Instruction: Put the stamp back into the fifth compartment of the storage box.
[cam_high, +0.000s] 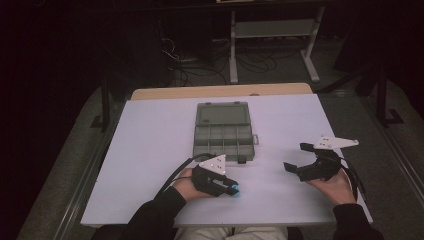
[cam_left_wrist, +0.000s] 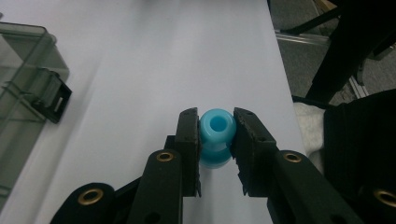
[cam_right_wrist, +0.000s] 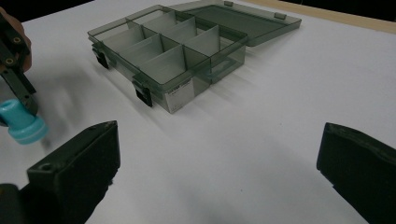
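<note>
- A blue spool sits clamped between the two jaws of the left gripper, just in front of the open box, off its near right corner, at or just above the counter; whether it touches the surface cannot be told.
- The step in hand looks like the pick-up: the spool is gripped but not yet in any compartment of the box.
- The next move likely calls for lifting the spool over the box's near wall, centring it above one cell between the dividers, then opening the jaws.
- The left gripper is closed down to the spool's width, pads pressing its waist from both sides.
- The right gripper waits to the right of the box, jaws spread wide, holding nothing.
</note>
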